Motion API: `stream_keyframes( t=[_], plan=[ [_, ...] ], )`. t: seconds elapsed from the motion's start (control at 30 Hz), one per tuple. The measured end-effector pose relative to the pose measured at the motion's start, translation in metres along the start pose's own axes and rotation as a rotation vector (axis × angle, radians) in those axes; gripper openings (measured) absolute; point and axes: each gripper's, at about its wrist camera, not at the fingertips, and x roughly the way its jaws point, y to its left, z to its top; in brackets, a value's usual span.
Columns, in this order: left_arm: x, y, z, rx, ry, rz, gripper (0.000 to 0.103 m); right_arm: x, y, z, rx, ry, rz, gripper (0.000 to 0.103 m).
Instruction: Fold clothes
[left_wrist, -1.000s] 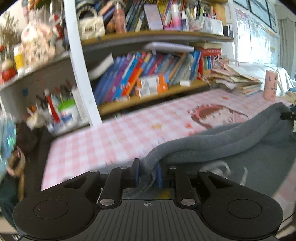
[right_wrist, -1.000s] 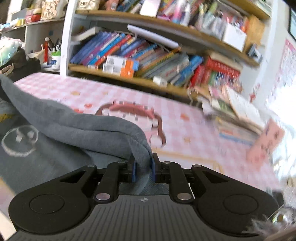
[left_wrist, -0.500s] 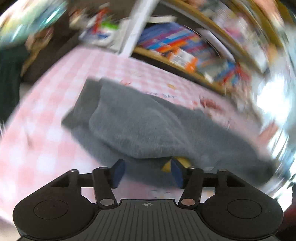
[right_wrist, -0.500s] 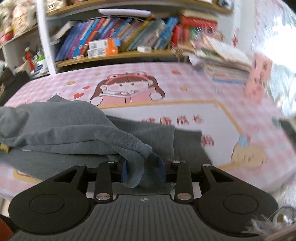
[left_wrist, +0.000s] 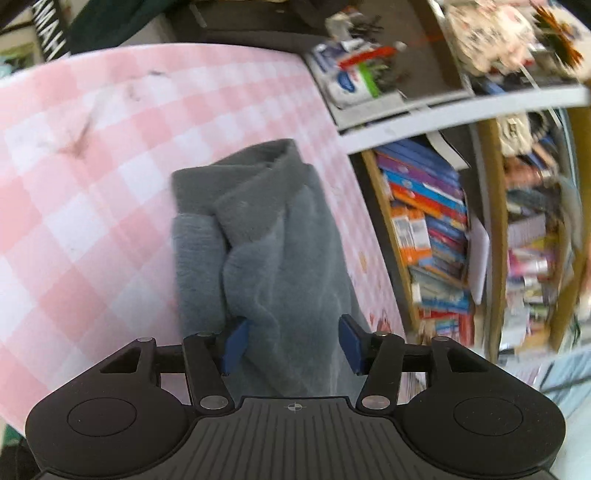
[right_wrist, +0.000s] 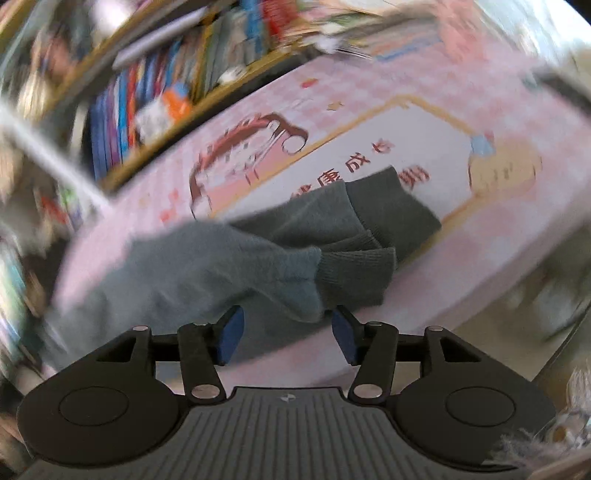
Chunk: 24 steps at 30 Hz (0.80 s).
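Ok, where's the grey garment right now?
The grey garment lies bunched on the pink checked table, just ahead of both open grippers, with the bookshelf beyond it.

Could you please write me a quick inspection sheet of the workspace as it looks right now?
Surface: pink checked tablecloth with cartoon print.
Job's things: grey garment lying folded in layers, ribbed cuff on top.
Clutter: nothing seen on the cloth besides the garment.
Grippers: left gripper open above the garment; right gripper open by the cuff, holding nothing.
Cables: nothing seen.
Surroundings: crowded bookshelf behind the table; views blurred.
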Motion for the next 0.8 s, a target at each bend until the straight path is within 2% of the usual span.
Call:
stream_keyframes(
  t=[0.27, 0.37, 0.4, 0.43, 0.53, 0.63, 0.67, 0.77, 0.8],
  plan=[
    [0.003, -0.004, -0.003, 0.04, 0.006, 0.023, 0.048, 0.01, -0.042, 0.02, 0.579, -0.013, 0.101, 0.055],
    [0.0, 0.001, -0.003, 0.033, 0.008, 0.024, 0.048, 0.02, -0.049, 0.019, 0.69, -0.005, 0.083, 0.054],
    [0.0, 0.001, -0.003, 0.035, 0.009, 0.023, 0.048, 0.024, -0.052, 0.018, 0.723, 0.001, 0.07, 0.052],
    [0.001, 0.001, -0.002, 0.037, 0.01, 0.024, 0.048, 0.026, -0.053, 0.017, 0.75, 0.006, 0.053, 0.042],
    [0.003, -0.003, -0.002, 0.052, 0.012, 0.032, 0.048, 0.015, -0.043, 0.024, 0.67, -0.033, 0.055, 0.024],
    [0.004, -0.005, -0.002, 0.072, 0.015, 0.041, 0.048, 0.0, -0.03, 0.035, 0.558, -0.084, 0.073, 0.019],
    [0.004, -0.006, -0.002, 0.078, 0.017, 0.043, 0.048, -0.009, -0.024, 0.039, 0.506, -0.126, 0.096, 0.019],
    [0.004, -0.006, -0.001, 0.082, 0.02, 0.045, 0.048, -0.047, -0.001, 0.053, 0.291, -0.348, 0.237, 0.019],
    [0.004, -0.005, -0.001, 0.081, 0.02, 0.045, 0.048, -0.053, 0.002, 0.056, 0.243, -0.394, 0.251, 0.019]
  ],
)
